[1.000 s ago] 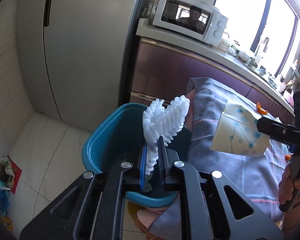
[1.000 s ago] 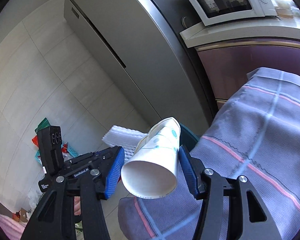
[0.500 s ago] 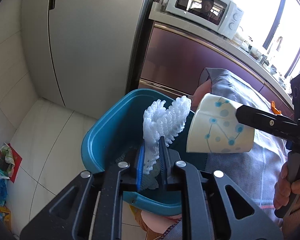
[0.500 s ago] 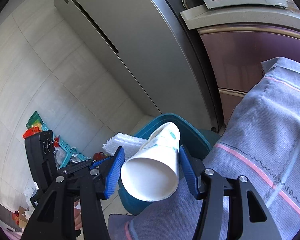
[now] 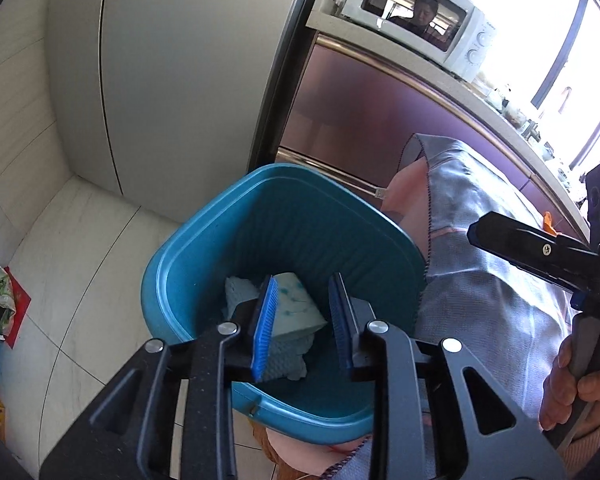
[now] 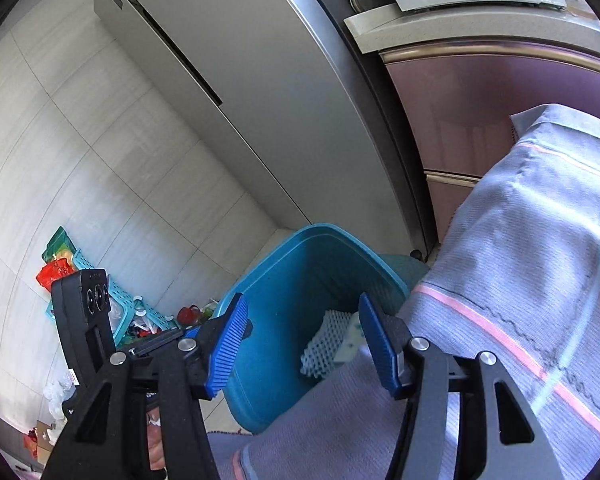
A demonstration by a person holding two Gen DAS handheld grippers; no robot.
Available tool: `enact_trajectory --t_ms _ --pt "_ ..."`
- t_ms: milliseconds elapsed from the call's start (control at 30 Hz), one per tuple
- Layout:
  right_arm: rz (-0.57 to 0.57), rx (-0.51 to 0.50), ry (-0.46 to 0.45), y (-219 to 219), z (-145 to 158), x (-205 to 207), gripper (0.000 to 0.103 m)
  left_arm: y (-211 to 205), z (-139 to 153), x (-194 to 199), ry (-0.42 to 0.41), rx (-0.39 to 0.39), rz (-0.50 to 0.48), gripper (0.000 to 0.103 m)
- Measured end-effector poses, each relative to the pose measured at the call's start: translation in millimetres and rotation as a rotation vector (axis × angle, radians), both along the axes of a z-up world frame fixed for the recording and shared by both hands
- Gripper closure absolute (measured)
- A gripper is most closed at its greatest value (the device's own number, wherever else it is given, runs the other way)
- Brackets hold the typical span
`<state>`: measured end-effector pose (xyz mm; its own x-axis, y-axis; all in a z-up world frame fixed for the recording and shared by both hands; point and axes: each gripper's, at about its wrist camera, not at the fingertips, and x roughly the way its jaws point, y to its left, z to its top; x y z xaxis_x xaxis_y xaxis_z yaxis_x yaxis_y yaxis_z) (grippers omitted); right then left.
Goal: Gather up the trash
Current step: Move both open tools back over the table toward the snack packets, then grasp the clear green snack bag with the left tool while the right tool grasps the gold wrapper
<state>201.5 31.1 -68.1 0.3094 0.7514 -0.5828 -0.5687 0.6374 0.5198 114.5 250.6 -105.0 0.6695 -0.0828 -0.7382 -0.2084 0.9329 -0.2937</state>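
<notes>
Left gripper (image 5: 302, 320): jaws partly apart, having just been opening, with nothing between the blue pads; it points down into the teal waste bin (image 5: 188, 256). Right gripper (image 6: 302, 346): jaws stand wide apart, nothing between them, poised over the bin's rim on the side nearest the cloth-covered table.

Both pieces of trash lie inside the bin. The white foam net sleeve (image 6: 324, 338) rests on the bin floor. The paper cup (image 5: 296, 312), white with blue dots, lies on its side on top of the foam, seen from the left wrist view just beyond the left pad. In the right wrist view only a sliver of the cup shows beside the foam, partly hidden by the right finger.

The bin stands on the tiled floor (image 5: 80, 248), its far side near the refrigerator (image 5: 172, 80), its right side against the edge of the grey checked tablecloth (image 6: 520, 280). A hand (image 5: 572, 384) grips the right tool's handle at the right edge of the left wrist view. A microwave (image 5: 420, 12) sits on the counter behind.
</notes>
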Motion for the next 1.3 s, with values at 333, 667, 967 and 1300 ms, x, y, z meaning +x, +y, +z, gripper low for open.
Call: enact_trajectory --t_ms 333,667,967,1300 --pt "-0.031 0.001 -0.099 -55 23 -35 0.045 -36 36 -20 -0.12 0.037 -0.108 0.067" --pt "-0.258 -0.027 -0.178 -179 38 -85 0.045 -140 63 -17 -0.192 -0.006 -0.405 0.066" --pt "-0.558 -0.065 -0.169 -296 28 -142 0.045 -264 61 -17 -0.165 -0.073 -0.722 0.064" --pt "-0.824 -0.094 -0.094 -402 -4 -193 0.045 -371 46 -37 -0.103 -0.122 -0.963 0.057"
